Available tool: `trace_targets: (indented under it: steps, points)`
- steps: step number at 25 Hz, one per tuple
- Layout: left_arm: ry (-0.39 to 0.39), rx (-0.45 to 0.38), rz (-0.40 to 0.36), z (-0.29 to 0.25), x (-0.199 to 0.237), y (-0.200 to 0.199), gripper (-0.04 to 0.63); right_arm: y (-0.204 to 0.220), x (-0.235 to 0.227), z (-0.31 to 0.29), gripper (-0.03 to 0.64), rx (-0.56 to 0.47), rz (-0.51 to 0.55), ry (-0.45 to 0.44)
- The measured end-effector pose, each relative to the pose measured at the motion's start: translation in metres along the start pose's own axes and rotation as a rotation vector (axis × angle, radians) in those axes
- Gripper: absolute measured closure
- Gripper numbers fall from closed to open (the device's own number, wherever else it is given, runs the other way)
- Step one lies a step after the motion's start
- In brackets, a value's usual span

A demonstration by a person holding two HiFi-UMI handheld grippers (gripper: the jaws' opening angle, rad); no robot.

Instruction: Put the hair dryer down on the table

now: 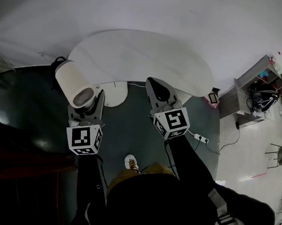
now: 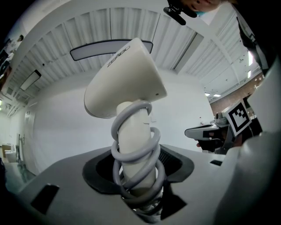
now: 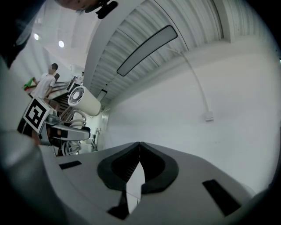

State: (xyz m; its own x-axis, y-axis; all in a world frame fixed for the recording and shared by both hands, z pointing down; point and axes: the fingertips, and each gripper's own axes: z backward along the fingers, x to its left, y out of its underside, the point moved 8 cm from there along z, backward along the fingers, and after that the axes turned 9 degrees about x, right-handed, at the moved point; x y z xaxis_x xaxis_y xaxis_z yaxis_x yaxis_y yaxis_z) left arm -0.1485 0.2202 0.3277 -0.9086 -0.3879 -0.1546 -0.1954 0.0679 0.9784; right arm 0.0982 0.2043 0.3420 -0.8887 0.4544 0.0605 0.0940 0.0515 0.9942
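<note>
A white hair dryer (image 1: 74, 84) with a round grille at its back stands upright in my left gripper (image 1: 86, 105), which is shut on its handle. A grey cord (image 2: 137, 151) is coiled round that handle, and the barrel (image 2: 125, 79) rises above the jaws. The dryer hangs in the air beside the near left edge of the white rounded table (image 1: 141, 51). My right gripper (image 1: 157, 86) is shut with nothing in it, held level to the right of the left one, near the table's front edge. From the right gripper view the dryer (image 3: 83, 100) shows at the left.
The table's round white base (image 1: 114, 93) sits on the dark floor below the grippers. A power strip (image 1: 200, 139) with its cable lies at the right. Cluttered shelving (image 1: 249, 98) stands further right. My shoe (image 1: 131, 162) shows below. People (image 3: 46, 83) stand far off.
</note>
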Motion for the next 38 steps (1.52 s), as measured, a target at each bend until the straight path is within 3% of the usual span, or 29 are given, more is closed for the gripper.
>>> trace_targets:
  steps: [6,20,38]
  points:
    - [0.036,0.012,0.01,-0.019,0.03,0.007,0.339,0.004,0.011,-0.033,0.591,0.018,-0.04,0.017]
    - [0.067,0.026,0.013,-0.071,0.051,0.014,0.339,0.01,-0.011,-0.094,0.591,0.025,-0.108,-0.001]
    - [-0.025,0.081,0.004,-0.243,0.119,0.018,0.339,0.012,-0.105,-0.288,0.591,-0.002,-0.133,-0.115]
